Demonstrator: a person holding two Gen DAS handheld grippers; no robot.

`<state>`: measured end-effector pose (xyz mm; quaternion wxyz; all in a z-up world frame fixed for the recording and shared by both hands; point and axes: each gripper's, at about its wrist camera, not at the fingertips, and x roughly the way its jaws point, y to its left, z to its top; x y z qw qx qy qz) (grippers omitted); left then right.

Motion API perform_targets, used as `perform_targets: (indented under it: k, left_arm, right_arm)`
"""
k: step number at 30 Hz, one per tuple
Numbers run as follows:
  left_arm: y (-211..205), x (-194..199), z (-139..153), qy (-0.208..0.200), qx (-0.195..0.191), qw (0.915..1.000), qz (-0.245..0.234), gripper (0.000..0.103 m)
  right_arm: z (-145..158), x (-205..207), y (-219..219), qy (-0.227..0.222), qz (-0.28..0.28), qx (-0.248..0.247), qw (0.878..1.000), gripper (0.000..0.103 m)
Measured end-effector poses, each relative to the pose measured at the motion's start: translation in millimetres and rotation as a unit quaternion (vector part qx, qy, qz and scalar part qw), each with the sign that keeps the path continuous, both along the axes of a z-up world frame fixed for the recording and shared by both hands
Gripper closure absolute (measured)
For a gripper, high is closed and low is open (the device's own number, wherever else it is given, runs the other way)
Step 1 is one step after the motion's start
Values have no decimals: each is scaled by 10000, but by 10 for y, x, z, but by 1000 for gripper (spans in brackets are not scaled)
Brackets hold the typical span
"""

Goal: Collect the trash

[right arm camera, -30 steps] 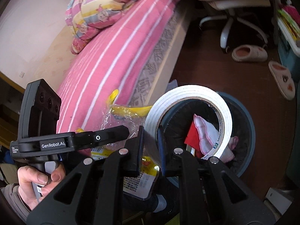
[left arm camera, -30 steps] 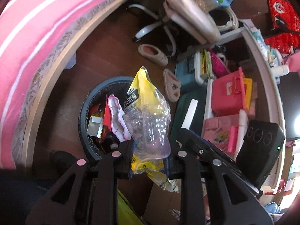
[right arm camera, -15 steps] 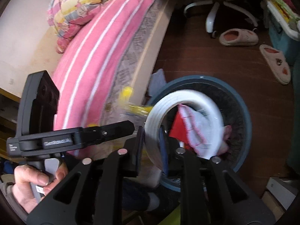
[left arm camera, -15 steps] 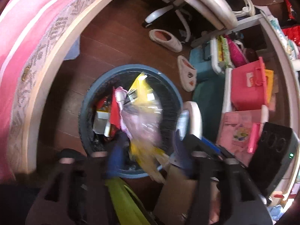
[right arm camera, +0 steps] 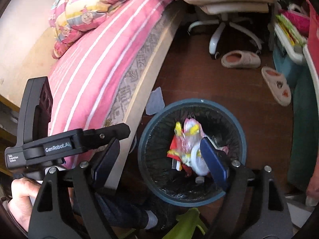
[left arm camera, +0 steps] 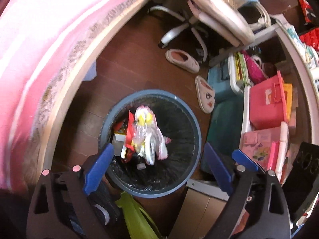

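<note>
**Bedroom floor, bin between bed and shelves**

Dark wood floor (left arm camera: 139,75) runs beside a pink striped bed (right arm camera: 95,63). On it stands the round bin (left arm camera: 196,123), holding the plastic wrapper (left arm camera: 143,131) and tape roll (right arm camera: 198,159). Left gripper (left arm camera: 157,163) and right gripper (right arm camera: 159,159) have just opened wide above it, jaws empty.

Setting: home bedroom.
Evidence: bed with pink striped sheet (right arm camera: 95,59), folded quilt (right arm camera: 83,14), slippers (right arm camera: 240,59) on wooden floor (left arm camera: 129,75), swivel chair (right arm camera: 225,29), lined wastebasket (left arm camera: 195,131).
</note>
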<state>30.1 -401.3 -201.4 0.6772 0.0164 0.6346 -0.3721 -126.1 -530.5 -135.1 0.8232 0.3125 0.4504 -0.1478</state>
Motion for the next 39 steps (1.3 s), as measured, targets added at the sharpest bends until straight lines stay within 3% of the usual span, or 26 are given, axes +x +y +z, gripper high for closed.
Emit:
perform_targets:
  k: [5,9,14,19,25,31,35,39]
  left_arm:
    - [289,27,422,-269,-471,9972,524,12]
    - [602,58,807,-685,-854,9885,1040,12]
    - [1187,119,1369,-1200,-1386,9703,1577,12]
    - [1817,98,1738,-1802,-1456,9497,2106,11]
    - [2696,109,2045,-2317,-1390,9170,2933,6]
    - [3487,90,2219,-2769,-1074,8841,3609,6]
    - [3901,52,2210,-3001,-671,8650,3964,6]
    - [4205,88,2128,-3066,-321,8524,4224,6]
  right_arm:
    - [471,104,268,-408,358,-552,9970,18]
    - [807,204,456,-747,531,-802,9926,16]
    - [1281,321,809,-1316,851,-1113,9813,13]
    - [1669,507,1297,-1750,1420,-1382,9644,11]
    - [1949,786,1966,-2168,2045,-1672,9398,9]
    - [2016,1086,2526,-2353,2449,-1621,9265,8]
    - [1967,1332,2900,-2396,2683,-1623,9188,8]
    - [1896,1527,3170,-2505,2816,-1633,9118,8]
